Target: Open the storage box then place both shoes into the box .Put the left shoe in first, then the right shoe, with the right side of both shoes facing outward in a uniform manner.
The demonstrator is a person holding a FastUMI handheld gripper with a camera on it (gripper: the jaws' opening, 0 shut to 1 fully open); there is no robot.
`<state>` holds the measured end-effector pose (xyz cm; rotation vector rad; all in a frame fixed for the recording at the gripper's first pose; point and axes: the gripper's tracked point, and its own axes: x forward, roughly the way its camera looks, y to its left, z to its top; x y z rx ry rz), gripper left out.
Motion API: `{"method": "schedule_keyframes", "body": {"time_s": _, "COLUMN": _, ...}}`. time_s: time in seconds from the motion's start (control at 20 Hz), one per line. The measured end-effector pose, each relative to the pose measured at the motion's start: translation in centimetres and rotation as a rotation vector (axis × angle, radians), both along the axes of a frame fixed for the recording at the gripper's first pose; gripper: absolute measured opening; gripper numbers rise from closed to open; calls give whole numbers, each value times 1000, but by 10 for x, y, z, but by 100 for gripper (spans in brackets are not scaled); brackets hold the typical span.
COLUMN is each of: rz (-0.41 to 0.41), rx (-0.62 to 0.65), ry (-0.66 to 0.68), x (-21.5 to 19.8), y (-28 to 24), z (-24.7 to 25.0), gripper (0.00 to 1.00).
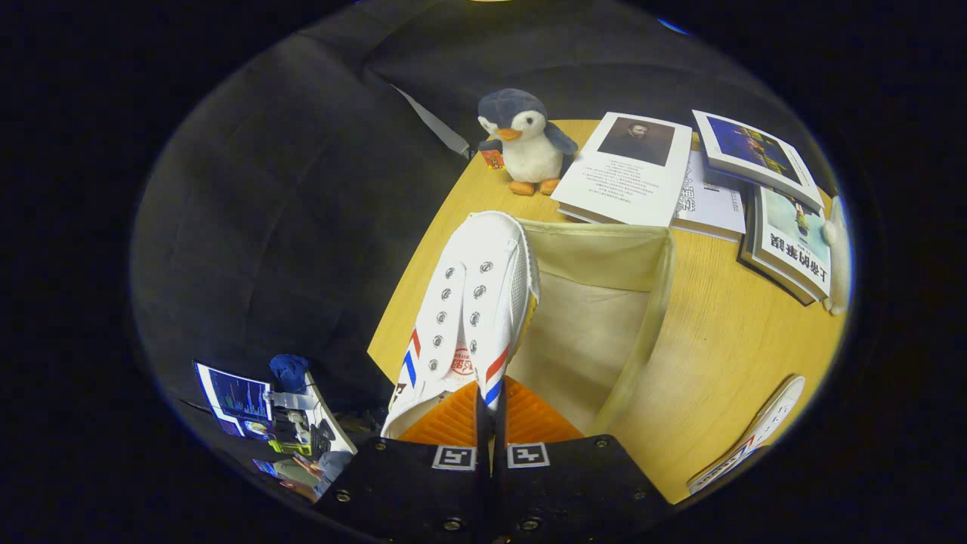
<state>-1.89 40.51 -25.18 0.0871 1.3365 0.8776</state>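
Step 1 of 2: jaws clamped on the white shoe [472, 317] over the open storage box [657, 279]; next, lower and release; second shoe [748, 438] waits on the counter [725, 340].

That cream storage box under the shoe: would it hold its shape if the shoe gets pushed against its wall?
Probably not. The storage box looks like soft fabric with a bowed rim, so its walls likely flex. It seems light and may slide on the table. The claw is shut on the white shoe.
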Motion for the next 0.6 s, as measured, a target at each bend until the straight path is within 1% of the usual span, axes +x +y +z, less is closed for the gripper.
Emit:
{"method": "schedule_keyframes", "body": {"time_s": 0.1, "rz": 15, "rx": -38, "ry": -19, "x": 1, "y": 4, "z": -9, "gripper": 1}}
{"method": "schedule_keyframes", "body": {"time_s": 0.2, "rz": 10, "rx": -95, "ry": -42, "x": 4, "y": 2, "z": -19, "gripper": 1}}
{"method": "schedule_keyframes", "body": {"time_s": 0.25, "rz": 11, "rx": -103, "ry": -53, "x": 4, "y": 4, "z": -23, "gripper": 7}}
{"method": "schedule_keyframes", "body": {"time_s": 0.3, "rz": 11, "rx": -78, "ry": -51, "x": 4, "y": 7, "z": -17, "gripper": 25}}
{"method": "schedule_keyframes", "body": {"time_s": 0.35, "rz": 1, "rx": -59, "ry": -56, "x": 4, "y": 9, "z": -11, "gripper": 32}}
{"method": "schedule_keyframes", "body": {"time_s": 0.4, "rz": -9, "rx": -62, "ry": -71, "x": 7, "y": 10, "z": -9, "gripper": 50}}
{"method": "schedule_keyframes", "body": {"time_s": 0.45, "rz": -15, "rx": -64, "ry": -88, "x": 8, "y": 10, "z": -8, "gripper": 64}}
{"method": "schedule_keyframes", "body": {"time_s": 0.5, "rz": -19, "rx": -60, "ry": -96, "x": 12, "y": 8, "z": -1, "gripper": 93}}
{"method": "schedule_keyframes", "body": {"time_s": 0.6, "rz": -33, "rx": -42, "ry": -99, "x": 15, "y": 2, "z": 9, "gripper": 93}}
